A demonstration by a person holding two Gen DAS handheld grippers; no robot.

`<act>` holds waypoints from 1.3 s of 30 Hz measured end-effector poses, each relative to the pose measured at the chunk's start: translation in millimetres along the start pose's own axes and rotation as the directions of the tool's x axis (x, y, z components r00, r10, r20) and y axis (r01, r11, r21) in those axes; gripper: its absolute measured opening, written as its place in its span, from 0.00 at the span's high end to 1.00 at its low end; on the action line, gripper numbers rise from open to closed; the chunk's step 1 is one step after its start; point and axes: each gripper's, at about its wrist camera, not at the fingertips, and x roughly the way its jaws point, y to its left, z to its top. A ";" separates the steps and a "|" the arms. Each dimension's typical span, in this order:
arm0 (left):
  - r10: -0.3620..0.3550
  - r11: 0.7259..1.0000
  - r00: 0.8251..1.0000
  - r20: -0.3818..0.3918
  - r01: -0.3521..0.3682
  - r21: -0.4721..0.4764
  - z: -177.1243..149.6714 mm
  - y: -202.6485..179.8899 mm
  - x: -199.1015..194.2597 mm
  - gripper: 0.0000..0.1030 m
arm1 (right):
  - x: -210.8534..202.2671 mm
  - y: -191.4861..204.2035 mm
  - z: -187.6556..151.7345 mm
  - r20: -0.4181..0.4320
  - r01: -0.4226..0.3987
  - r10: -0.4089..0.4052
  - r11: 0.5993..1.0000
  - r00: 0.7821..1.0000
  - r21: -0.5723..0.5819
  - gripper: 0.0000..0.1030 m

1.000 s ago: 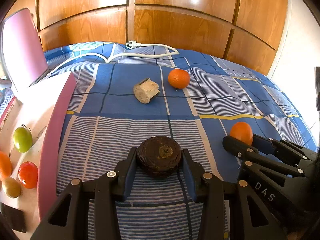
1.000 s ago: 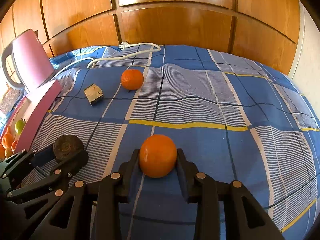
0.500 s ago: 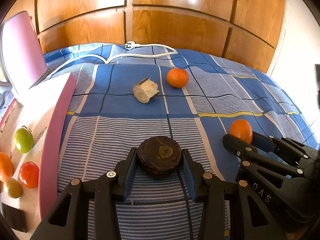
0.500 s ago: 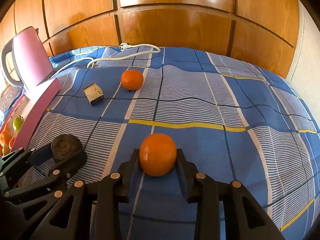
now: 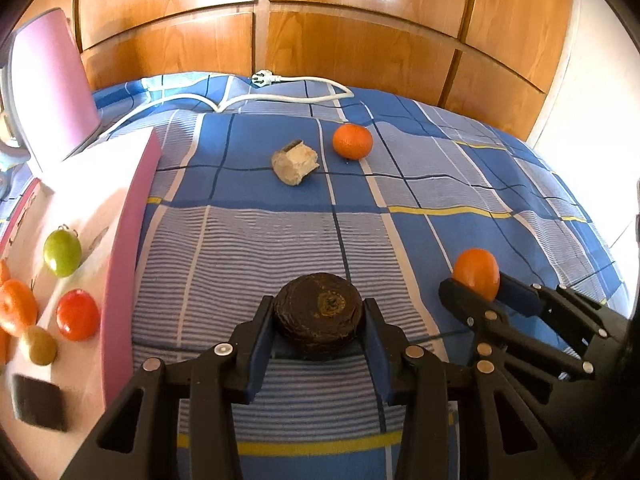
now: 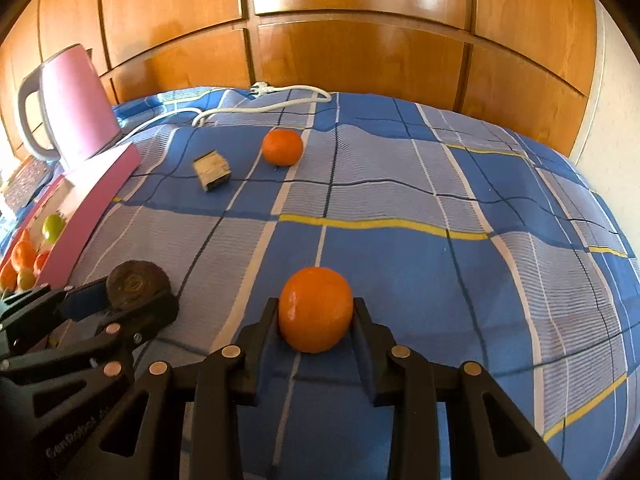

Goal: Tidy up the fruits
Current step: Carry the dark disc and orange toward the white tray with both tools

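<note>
On the blue checked bedcover, my left gripper is shut on a dark brown, flattened round fruit, its pads pressing both sides. To its right, my right gripper is shut on an orange, which rests low over the cover. Each gripper shows in the other's view: the right gripper with the orange, the left gripper with the brown fruit. A second orange lies farther back. At the far left a pink-rimmed tray holds a green fruit, a red one and several more.
A beige, rough chunk lies just left of the far orange. A pink kettle stands at the tray's back end, and a white cable with a plug runs along the rear. Wooden panels close the back; the cover falls away on the right.
The right jaws have narrowed slightly onto the orange, and that gripper has drifted a little sideways. The left gripper and the brown fruit have kept still.
</note>
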 end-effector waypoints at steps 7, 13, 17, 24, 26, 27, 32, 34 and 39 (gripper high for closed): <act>-0.002 1.000 1.000 -0.010 0.002 -0.009 -4.9 2.1 -9.1 0.59 | -10.7 6.2 -8.3 -0.017 -0.026 0.026 1.000 1.000 0.011 0.66; 0.002 1.000 1.000 0.000 -0.002 -0.015 -7.3 6.4 -16.5 0.59 | -17.4 8.3 -13.6 -0.031 -0.059 0.059 0.998 0.998 0.031 0.66; -0.004 1.000 1.000 0.012 0.004 -0.016 -8.2 7.8 -23.1 0.59 | -20.0 8.3 -14.8 -0.040 -0.078 0.080 0.996 0.996 0.051 0.67; -0.006 1.000 0.999 0.045 0.007 -0.021 -5.3 11.0 -36.9 0.59 | -26.6 11.8 -13.9 -0.039 -0.102 0.105 0.992 0.994 0.075 0.67; -0.006 1.000 0.999 0.054 0.008 -0.029 -4.3 12.4 -41.1 0.59 | -30.1 14.0 -11.6 -0.032 -0.105 0.107 0.992 0.994 0.072 0.67; -0.006 0.999 0.998 0.059 0.008 -0.033 -3.8 13.3 -43.5 0.59 | -31.8 15.2 -10.4 -0.029 -0.105 0.107 0.992 0.994 0.071 0.67; -0.005 0.999 0.997 0.082 0.009 -0.045 -1.3 18.0 -54.5 0.59 | -39.7 20.5 -5.5 -0.011 -0.122 0.123 0.990 0.992 0.072 0.67; -0.004 0.999 0.996 0.089 0.008 -0.052 -0.3 20.4 -58.6 0.59 | -42.9 22.7 -3.0 -0.003 -0.128 0.129 0.989 0.992 0.071 0.67; 0.005 0.998 0.994 0.109 0.002 -0.065 1.4 26.1 -69.0 0.59 | -50.4 28.7 2.5 0.015 -0.152 0.151 0.986 0.988 0.064 0.67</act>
